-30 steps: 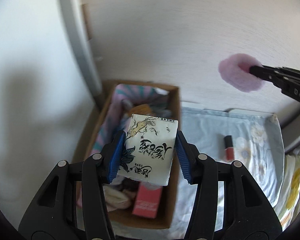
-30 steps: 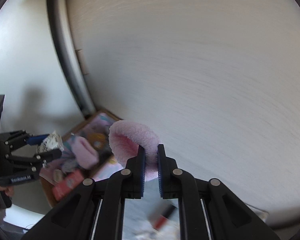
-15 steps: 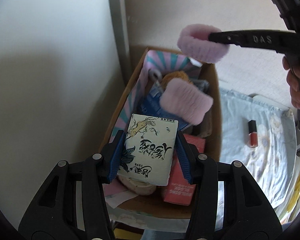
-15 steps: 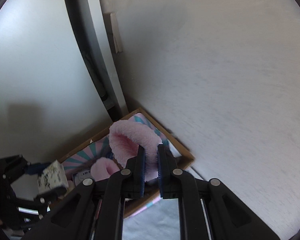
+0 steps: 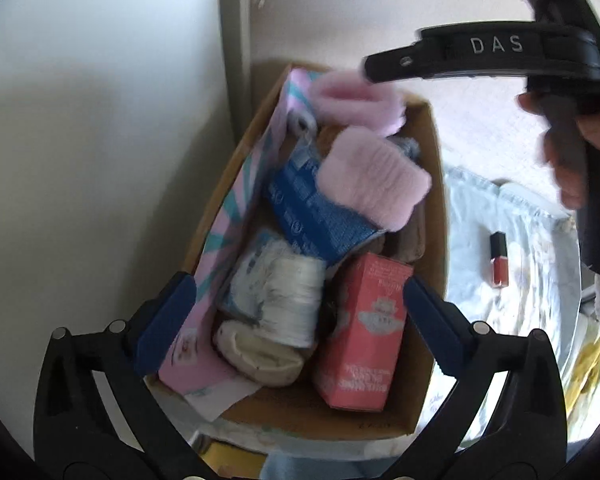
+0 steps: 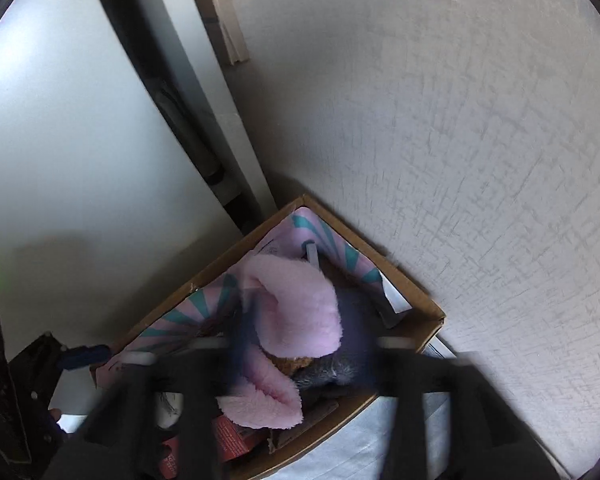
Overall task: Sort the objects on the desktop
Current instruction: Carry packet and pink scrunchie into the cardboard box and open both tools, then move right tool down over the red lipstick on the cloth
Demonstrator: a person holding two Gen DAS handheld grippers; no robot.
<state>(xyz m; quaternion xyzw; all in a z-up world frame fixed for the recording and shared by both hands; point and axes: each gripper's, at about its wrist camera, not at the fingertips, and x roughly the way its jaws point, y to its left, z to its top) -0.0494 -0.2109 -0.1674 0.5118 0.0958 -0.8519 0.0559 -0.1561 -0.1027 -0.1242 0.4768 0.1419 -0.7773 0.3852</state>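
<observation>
My left gripper (image 5: 300, 316) hangs over the cardboard box (image 5: 434, 240) with its jaws opening wide. Below them the white tissue pack (image 5: 276, 292) is blurred and loose among the box's contents, clear of both pads. My right gripper (image 6: 304, 344) is over the box's far end, its jaws opening and blurred. The pink fluffy ring (image 6: 296, 308) sits loose between them, over the box. From the left wrist view the ring (image 5: 356, 100) is at the far end, just under the right gripper's tip (image 5: 370, 68).
The box also holds a second pink fluffy piece (image 5: 372, 176), a blue packet (image 5: 312, 208), a red carton (image 5: 364, 332) and a cream roll (image 5: 256, 352). A red nail polish bottle (image 5: 499, 260) lies on the pale cloth (image 5: 532, 280) to the right. Walls close in behind and to the left.
Both grippers came down over the box and opened. The tissue pack left my left jaws and dropped into the box. The pink ring slipped free of my right jaws.
</observation>
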